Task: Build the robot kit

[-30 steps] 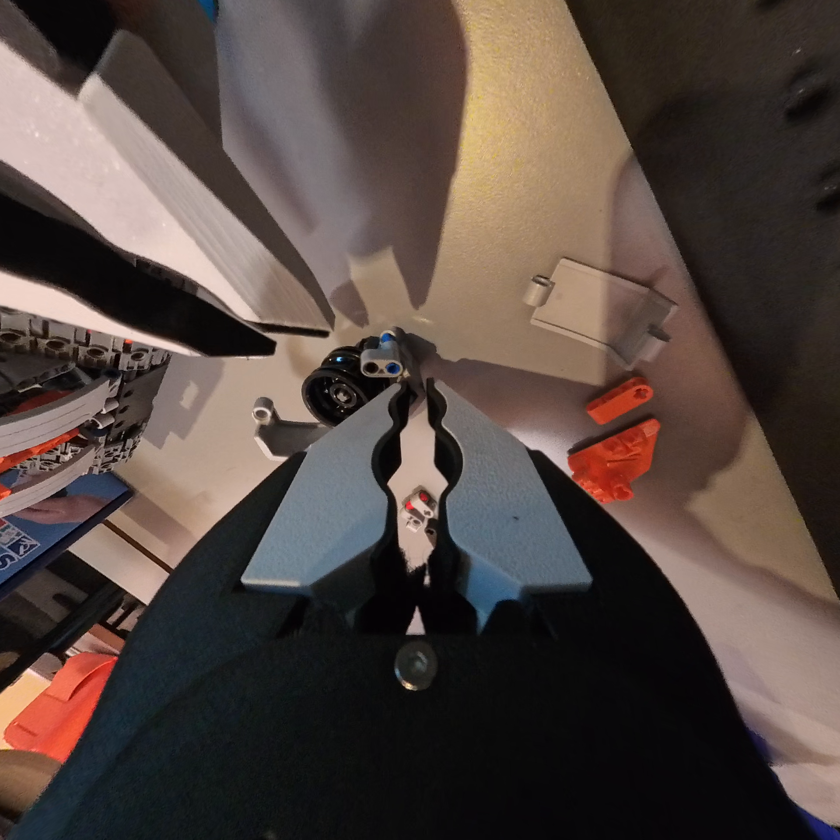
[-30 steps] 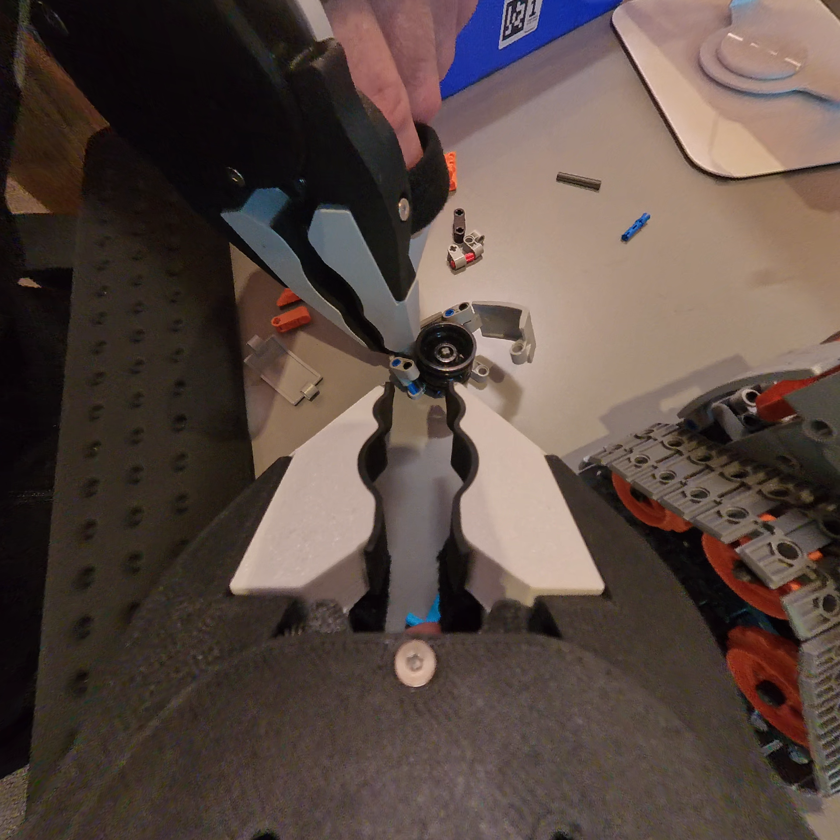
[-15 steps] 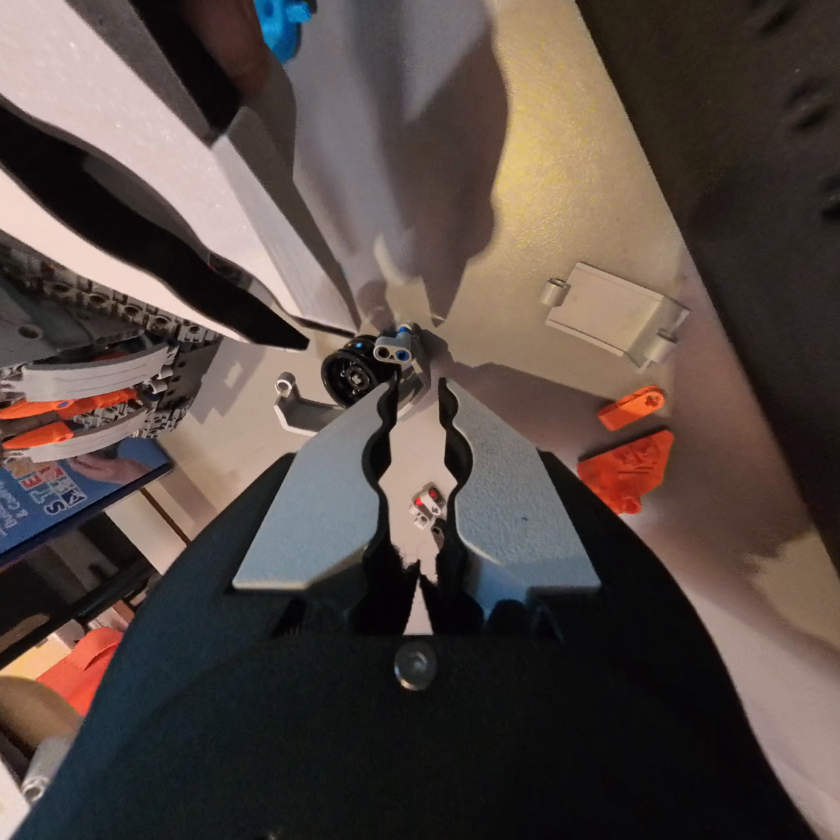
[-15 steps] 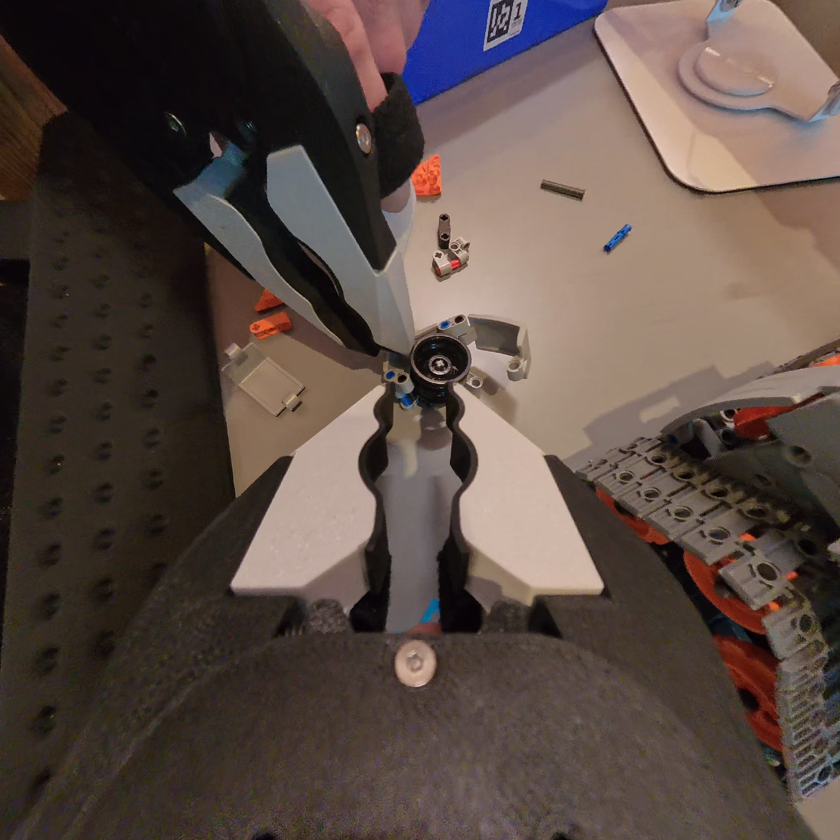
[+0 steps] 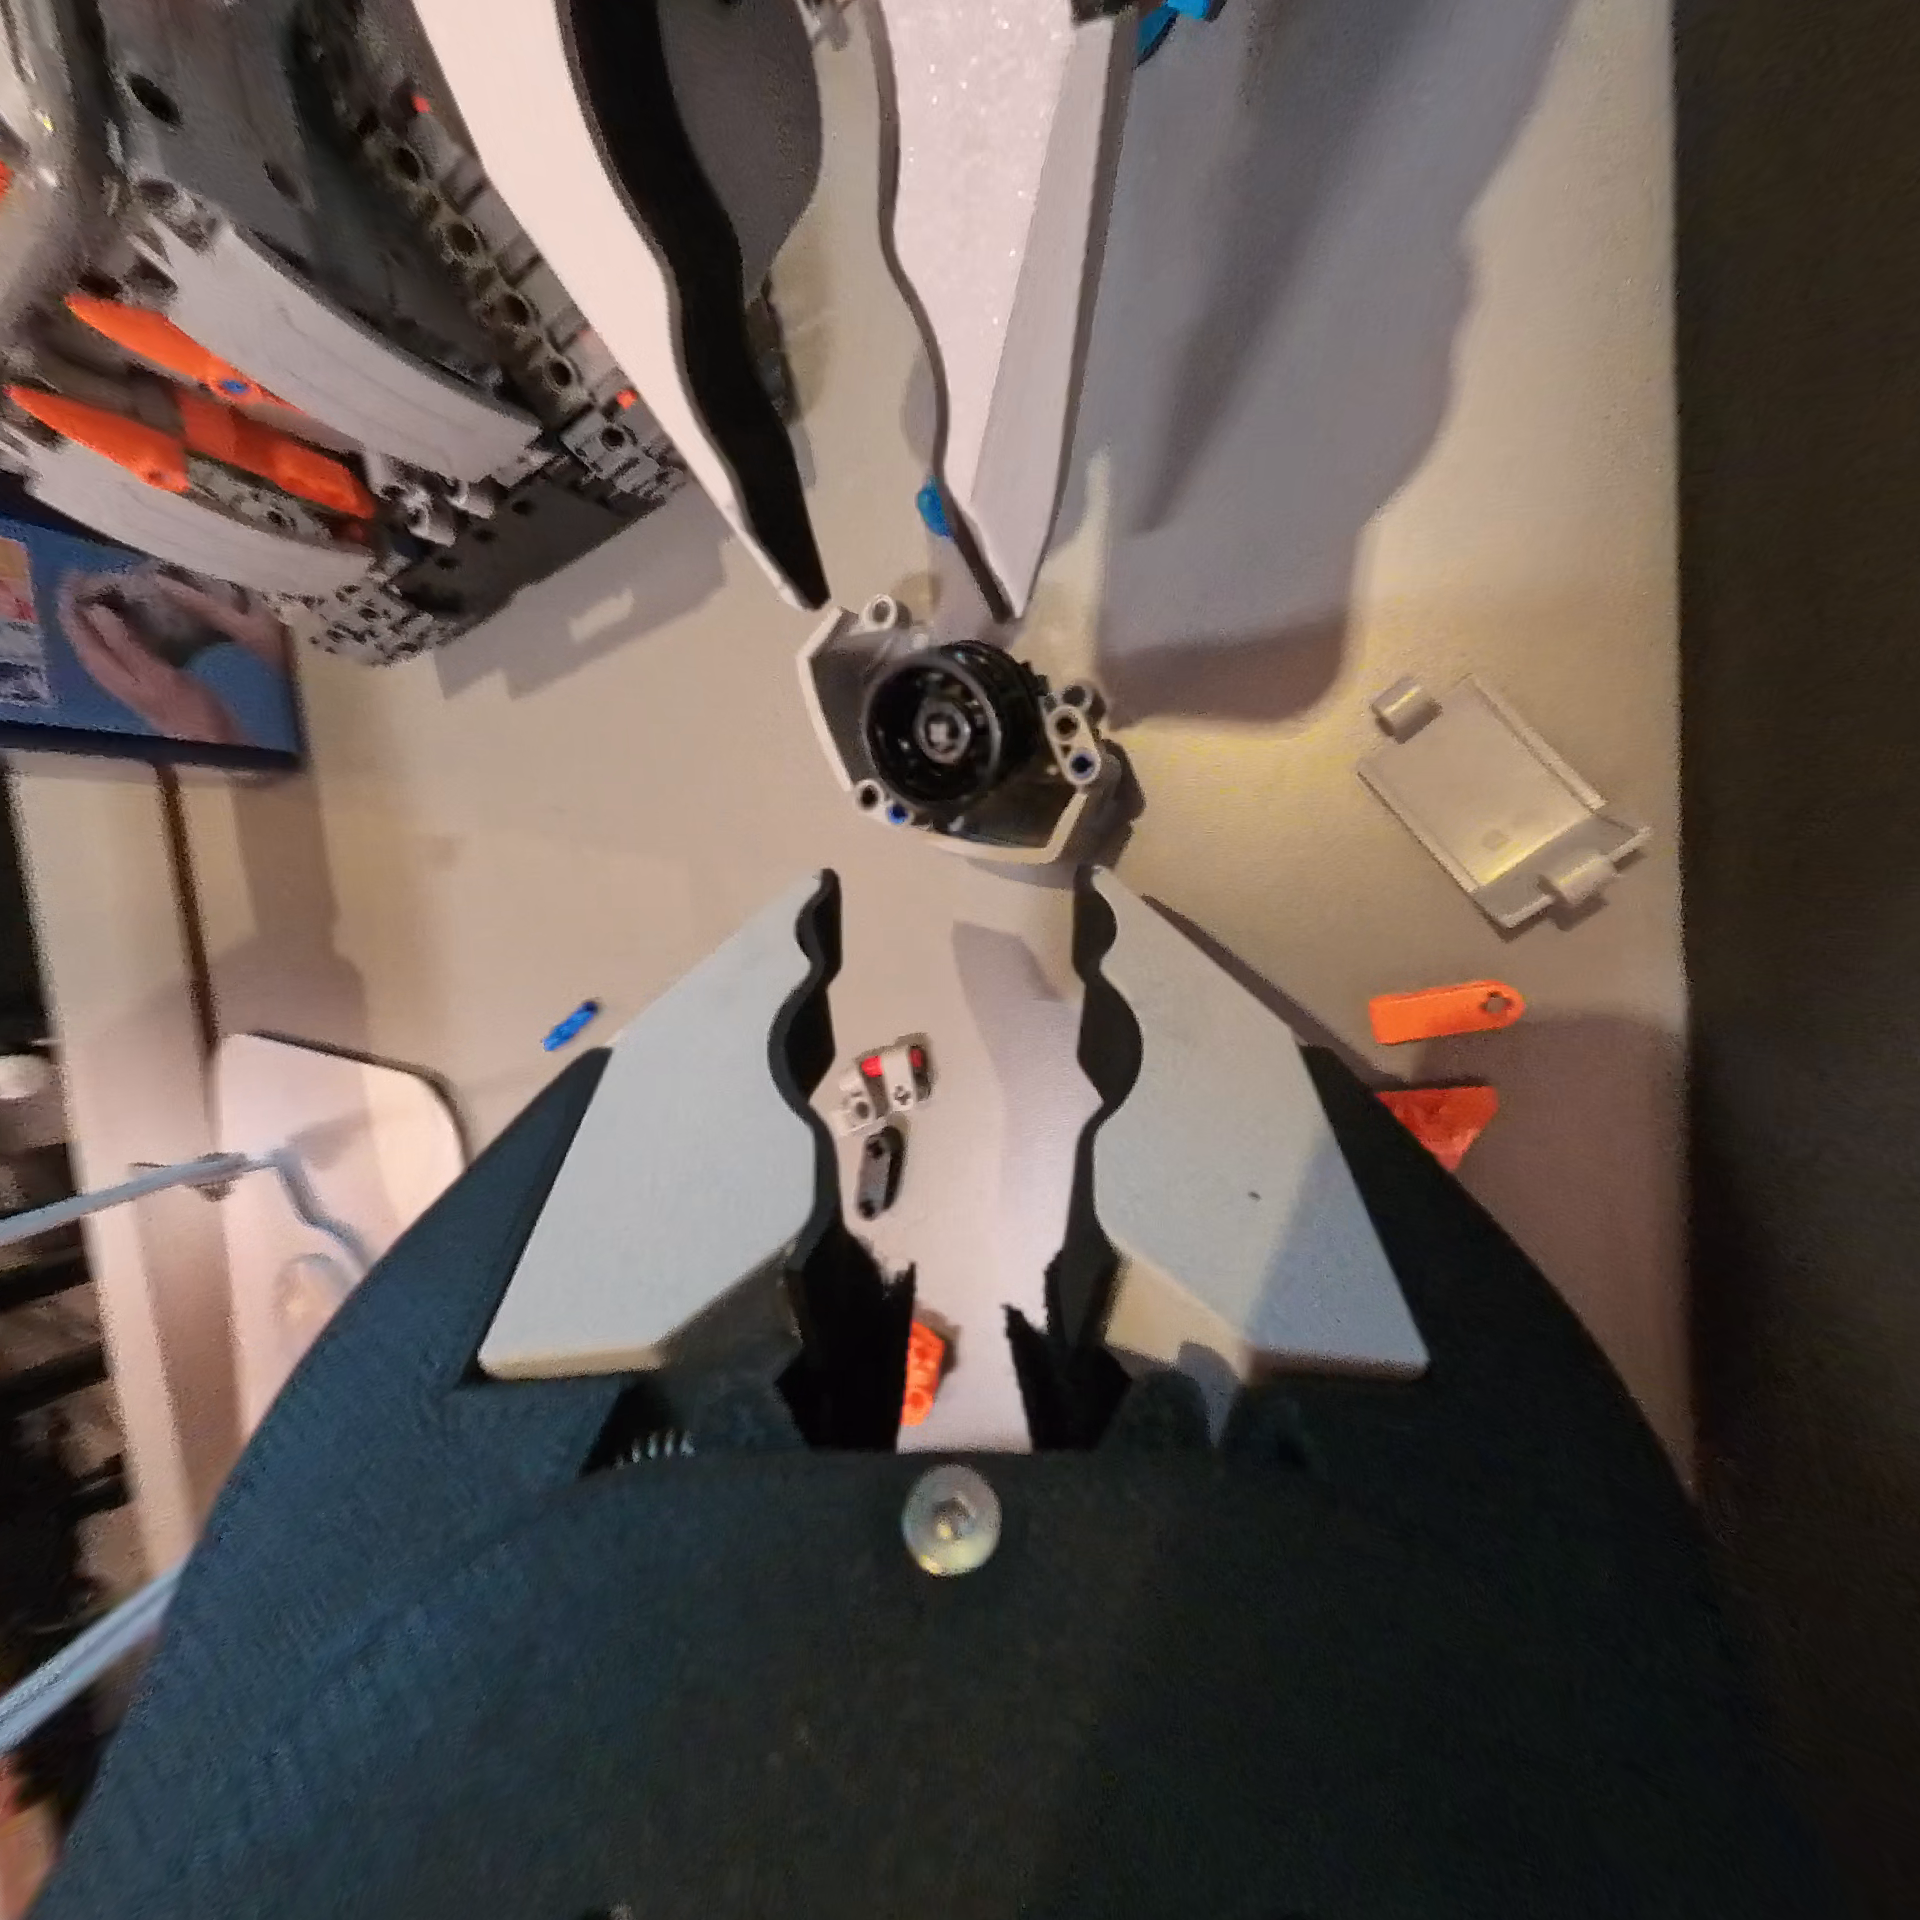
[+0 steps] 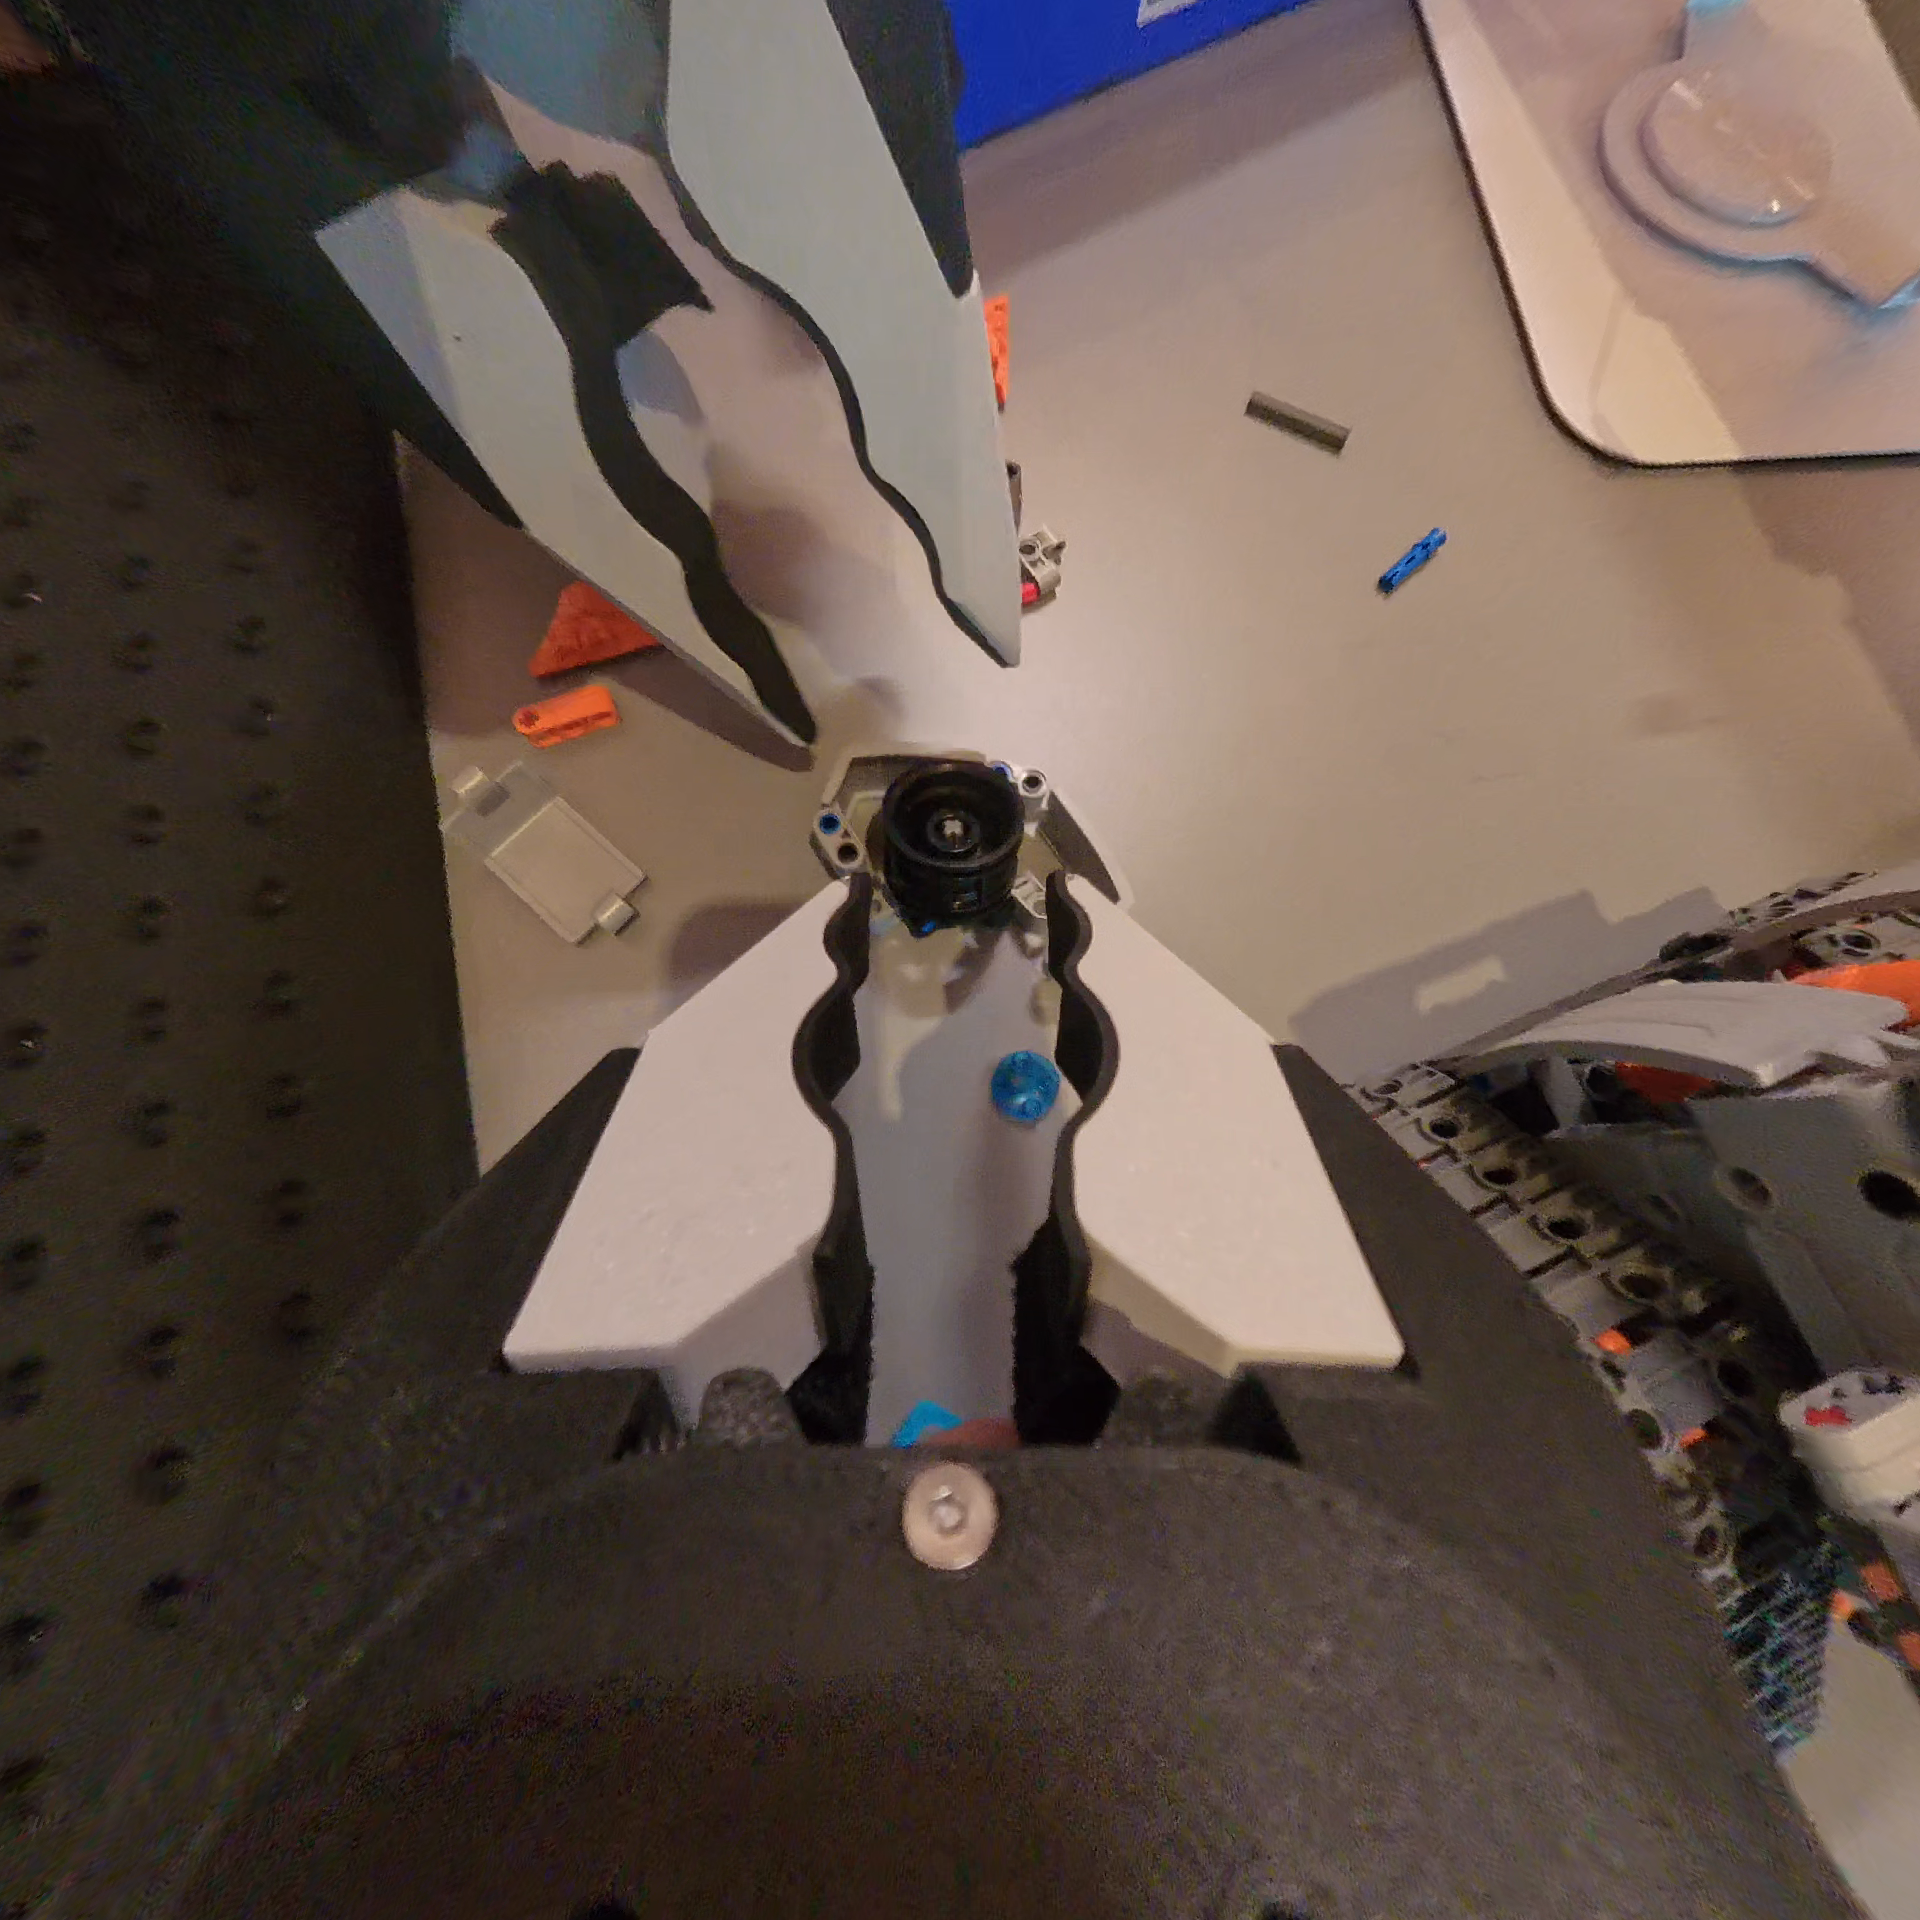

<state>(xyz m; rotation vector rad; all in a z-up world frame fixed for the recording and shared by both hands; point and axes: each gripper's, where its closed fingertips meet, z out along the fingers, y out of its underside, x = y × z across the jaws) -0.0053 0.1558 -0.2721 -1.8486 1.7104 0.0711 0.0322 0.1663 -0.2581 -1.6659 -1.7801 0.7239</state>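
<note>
A small assembly, a black wheel (image 5: 940, 732) set in a grey curved fender (image 5: 831, 717), sits between both grippers just above the grey table (image 5: 520, 831). My right gripper (image 6: 953, 883) is closed on the assembly's near end, with the wheel (image 6: 951, 831) at its fingertips. In the left wrist view it (image 5: 904, 605) comes in from the top. My left gripper (image 5: 958, 883) is wide open and empty, a short way back from the assembly. In the right wrist view it (image 6: 904, 691) hangs open just beyond the wheel.
Loose parts lie around: a grey flat panel (image 5: 1496, 800), an orange beam (image 5: 1444, 1013), an orange triangular plate (image 6: 582, 634), a grey-red connector (image 5: 888, 1081), a blue pin (image 6: 1411, 561), a blue round piece (image 6: 1023, 1086). A tracked model (image 6: 1558, 1143) stands right, a black perforated wall (image 6: 208, 831) left. Left tips to right tips: about 5 cm.
My left gripper, which was shut on the assembly's grey connector, has opened wide and drawn back. The right gripper keeps the assembly and both views have pulled back from the table.
</note>
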